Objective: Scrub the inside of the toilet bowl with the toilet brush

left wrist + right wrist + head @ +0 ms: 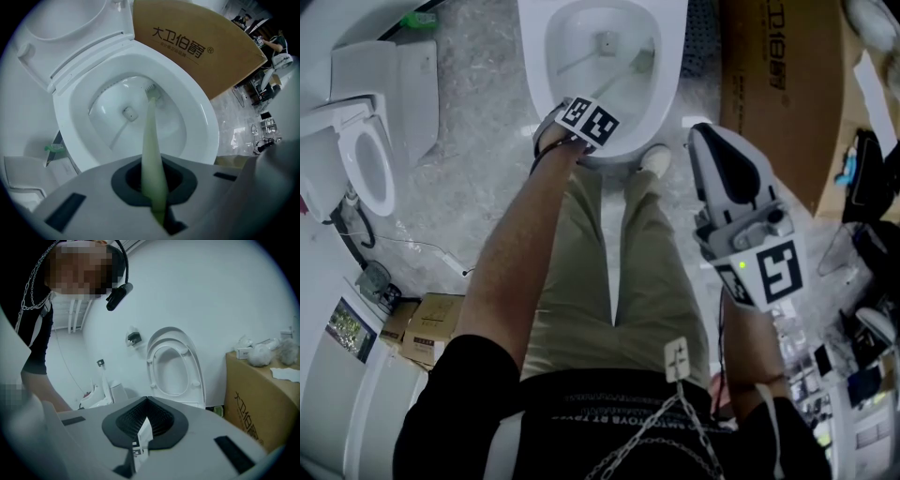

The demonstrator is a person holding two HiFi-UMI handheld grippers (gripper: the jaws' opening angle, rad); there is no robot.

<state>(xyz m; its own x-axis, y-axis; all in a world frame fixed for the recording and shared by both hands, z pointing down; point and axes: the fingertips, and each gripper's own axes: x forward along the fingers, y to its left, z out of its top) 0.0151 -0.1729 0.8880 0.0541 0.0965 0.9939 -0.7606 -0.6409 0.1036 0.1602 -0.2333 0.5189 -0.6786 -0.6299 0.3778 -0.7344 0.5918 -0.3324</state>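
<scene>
We clamp the toilet brush (151, 126) in our left gripper (154, 180) to reach the toilet bowl (199, 117); our right gripper (146, 420) only pinches a white tag (142, 439).

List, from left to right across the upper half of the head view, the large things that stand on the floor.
White toilet seat → toilet bowl → cardboard box.

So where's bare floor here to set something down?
Best patch: the speckled floor between the toilet bowl and the spare toilet seat at left. Crowded: the large cardboard box stands close on the bowl's right, clutter fills the right edge, small cartons sit lower left.
</scene>
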